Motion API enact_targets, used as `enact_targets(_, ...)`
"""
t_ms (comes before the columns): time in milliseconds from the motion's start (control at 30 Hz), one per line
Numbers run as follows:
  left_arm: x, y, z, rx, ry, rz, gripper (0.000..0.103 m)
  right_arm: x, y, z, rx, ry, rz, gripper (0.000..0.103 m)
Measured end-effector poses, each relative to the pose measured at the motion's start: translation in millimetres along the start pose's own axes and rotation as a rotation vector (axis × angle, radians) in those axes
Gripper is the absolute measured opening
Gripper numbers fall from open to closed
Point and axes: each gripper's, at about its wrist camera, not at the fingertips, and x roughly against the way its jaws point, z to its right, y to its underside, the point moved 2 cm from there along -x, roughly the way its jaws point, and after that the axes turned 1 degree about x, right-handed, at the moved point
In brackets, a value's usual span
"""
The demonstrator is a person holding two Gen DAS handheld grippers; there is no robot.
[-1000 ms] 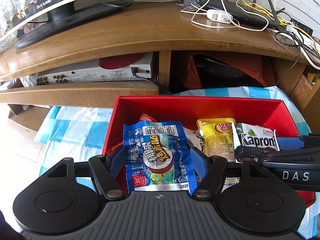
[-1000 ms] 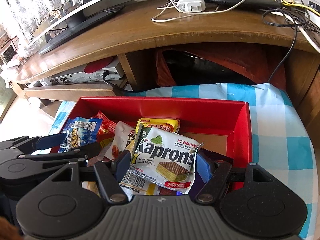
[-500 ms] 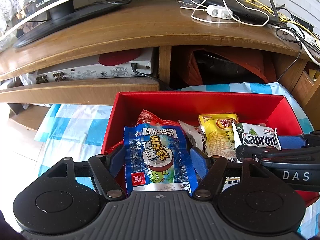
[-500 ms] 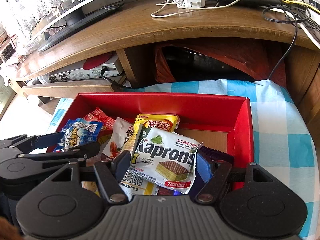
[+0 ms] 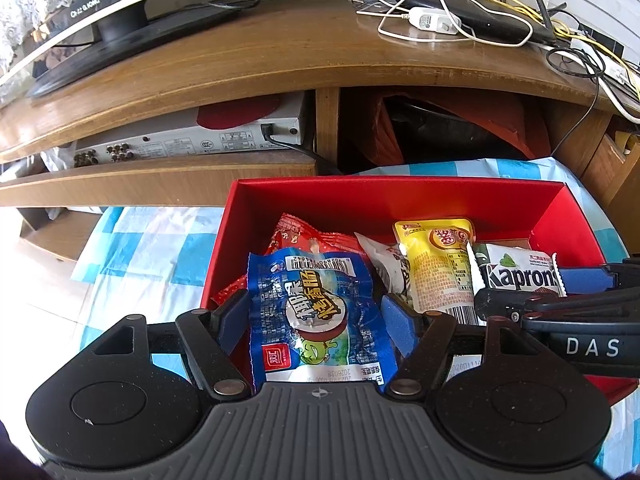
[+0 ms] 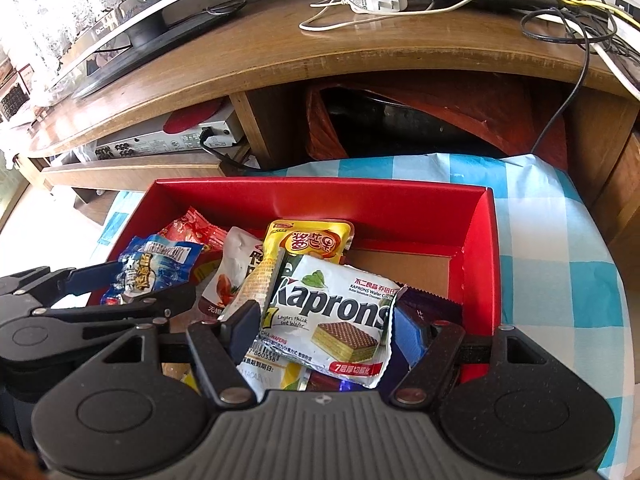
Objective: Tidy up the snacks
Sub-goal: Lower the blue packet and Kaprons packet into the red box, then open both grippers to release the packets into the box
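Note:
A red box (image 5: 400,196) sits on a blue-checked cloth and holds several snack packs. My left gripper (image 5: 316,320) is shut on a blue sausage packet (image 5: 316,312) over the box's left part; the packet also shows in the right wrist view (image 6: 156,268). My right gripper (image 6: 328,324) is shut on a white Kaprons wafer pack (image 6: 332,312) over the box's right part; the pack also shows in the left wrist view (image 5: 516,276). A yellow pack (image 5: 436,260), a white pack (image 6: 232,272) and a red pack (image 5: 304,236) lie inside.
A wooden TV stand (image 5: 280,60) rises just behind the box, with a silver player (image 5: 192,140) on its shelf and a router with cables (image 5: 460,20) on top. The checked cloth (image 6: 560,260) extends right of the box.
Both grippers, still holding their packets, have drawn back and up a little from the box, so more of the packs inside shows.

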Motion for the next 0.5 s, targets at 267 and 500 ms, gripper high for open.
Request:
enact_targets(267, 7.1, 4.5, -0.6, 0.002, -0.005, -0.003, 0.079, 7.3, 5.4, -2.3, 0.002, 0.002, 0.0, 0.079)
enact_targets(500, 20.1, 8.1, -0.5, -0.014, -0.014, 0.015, 0.079, 18.4, 10.3, -6.4, 0.013, 0.006, 0.011, 0.08)
